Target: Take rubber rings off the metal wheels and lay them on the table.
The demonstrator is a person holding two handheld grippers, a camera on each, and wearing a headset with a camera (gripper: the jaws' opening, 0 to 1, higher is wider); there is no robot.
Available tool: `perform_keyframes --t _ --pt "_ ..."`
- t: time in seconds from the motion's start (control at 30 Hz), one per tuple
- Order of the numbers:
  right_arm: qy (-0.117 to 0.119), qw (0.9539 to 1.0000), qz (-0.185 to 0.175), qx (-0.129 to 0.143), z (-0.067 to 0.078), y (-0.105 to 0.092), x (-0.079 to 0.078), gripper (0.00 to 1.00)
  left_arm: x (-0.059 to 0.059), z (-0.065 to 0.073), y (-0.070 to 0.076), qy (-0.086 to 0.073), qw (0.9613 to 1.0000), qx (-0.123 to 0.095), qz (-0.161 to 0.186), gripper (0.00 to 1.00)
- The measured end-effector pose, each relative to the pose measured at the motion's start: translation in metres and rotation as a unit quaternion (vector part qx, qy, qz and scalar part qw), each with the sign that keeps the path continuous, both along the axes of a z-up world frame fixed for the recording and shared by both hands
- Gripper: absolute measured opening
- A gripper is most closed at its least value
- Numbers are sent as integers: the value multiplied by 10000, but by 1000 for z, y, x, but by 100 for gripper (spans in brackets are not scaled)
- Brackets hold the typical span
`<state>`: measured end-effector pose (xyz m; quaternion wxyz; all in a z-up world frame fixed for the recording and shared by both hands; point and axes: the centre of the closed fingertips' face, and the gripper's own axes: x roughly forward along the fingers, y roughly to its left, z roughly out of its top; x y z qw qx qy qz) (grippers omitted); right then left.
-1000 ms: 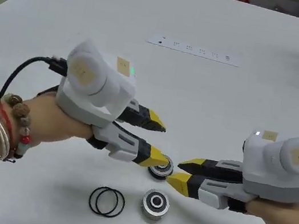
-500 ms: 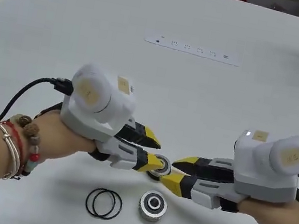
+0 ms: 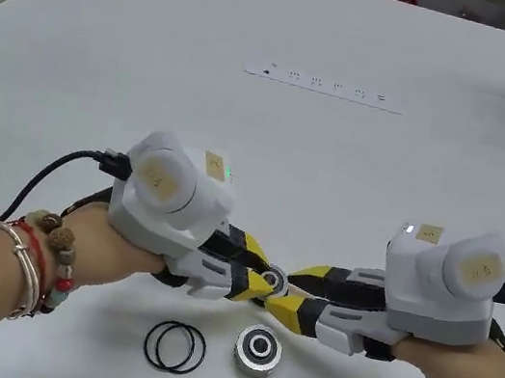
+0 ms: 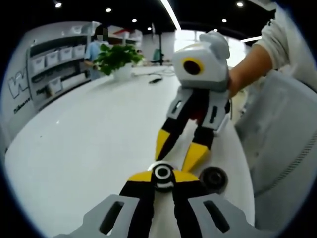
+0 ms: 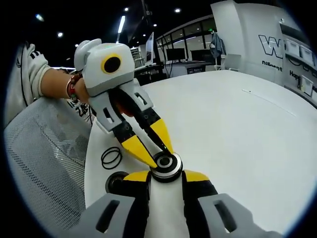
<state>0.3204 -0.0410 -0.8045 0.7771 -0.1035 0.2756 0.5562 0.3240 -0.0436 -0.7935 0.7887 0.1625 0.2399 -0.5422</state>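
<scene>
Metal wheel (image 3: 270,280) (rim mostly hidden) is sitting clamped in the left tool (image 3: 260,271); the right tool (image 3: 291,292), jaws parted, is flanking it, grip unclear.

Tips of the left tool (image 3: 256,270) and right tool (image 3: 291,292) cover most of the metal wheel (image 3: 270,281), hiding its rim. The far strip (image 3: 325,83) bears markings too small to read.

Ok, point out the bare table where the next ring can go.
Widest: the table between the power strip and the left tool and right tool. Smaller: left of the rings, and right of the loose wheel. Crowded: centre front, where both tools meet at the held wheel just behind rings and loose wheel.
</scene>
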Motion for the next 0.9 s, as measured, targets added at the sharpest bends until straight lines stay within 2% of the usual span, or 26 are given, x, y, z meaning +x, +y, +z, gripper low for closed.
perform_keyframes --t 0.17,0.33,0.4,0.47,0.5,0.67,0.9 --pt "-186 9996 130 -174 -2 -2 -2 18 -1 0 1 -12 10000 -19 -6 14" --pt "-216 9994 130 -250 -3 -3 -3 15 -1 -1 1 -19 10000 -21 3 14" --pt "-231 9992 113 -297 -5 -5 -2 12 -2 -1 0 -87 10000 34 -17 14" --pt "-91 9996 -22 -252 -6 -8 0 6 -3 -1 1 -150 9998 87 -49 14" --pt "-123 9996 -44 -232 -5 -8 2 4 -2 -1 1 -146 9998 88 -46 14" --pt "-156 9995 -77 -275 -5 -8 1 3 -2 0 2 -132 9999 69 -24 14" --pt "-33 9979 -556 -335 -6 -10 4 0 -2 0 2 -170 9998 90 -19 14"
